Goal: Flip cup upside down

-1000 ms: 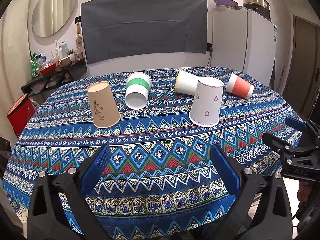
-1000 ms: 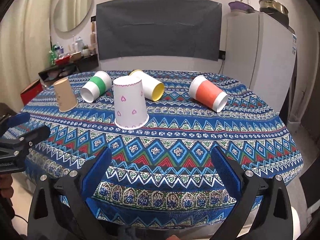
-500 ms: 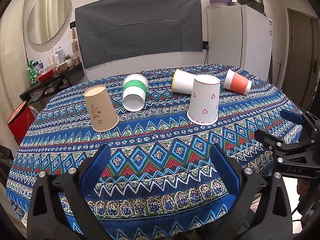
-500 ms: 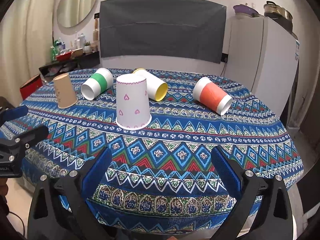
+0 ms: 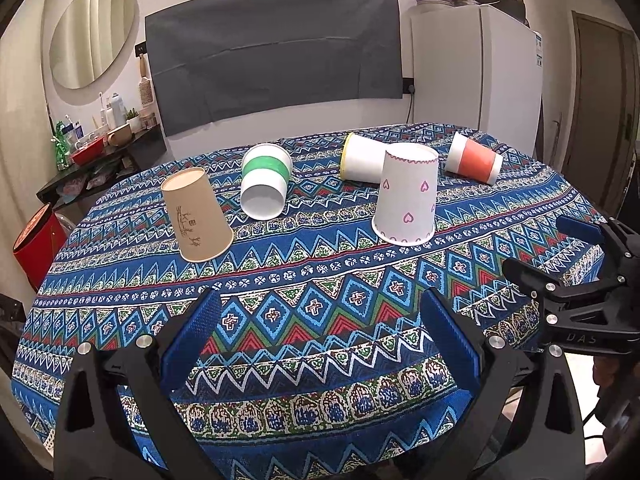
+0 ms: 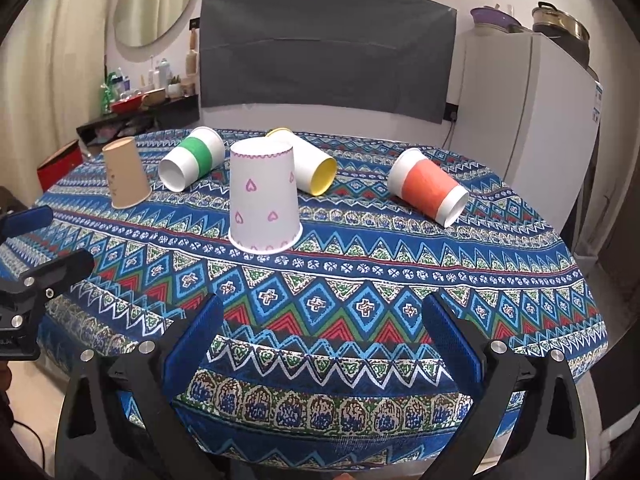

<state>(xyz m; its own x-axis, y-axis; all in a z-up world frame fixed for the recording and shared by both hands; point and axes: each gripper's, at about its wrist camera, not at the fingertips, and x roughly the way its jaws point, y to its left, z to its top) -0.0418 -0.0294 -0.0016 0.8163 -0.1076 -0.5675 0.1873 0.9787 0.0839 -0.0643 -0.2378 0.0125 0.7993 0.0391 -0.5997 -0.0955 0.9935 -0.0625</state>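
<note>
Both tongs have drawn a little nearer the tabletop [image 5: 320, 272]: the heart cup [image 6: 262, 200] looms larger toward 12 o'clock in the right view, and the right tongs [image 5: 560, 256], at 3 o'clock in the left view, seem slightly higher.

Five cups [image 5: 406, 196] on patterned tablecloth [image 5: 320, 280]

"DAS" in pale letters on the black body of the right tongs [image 5: 576, 248]
</note>
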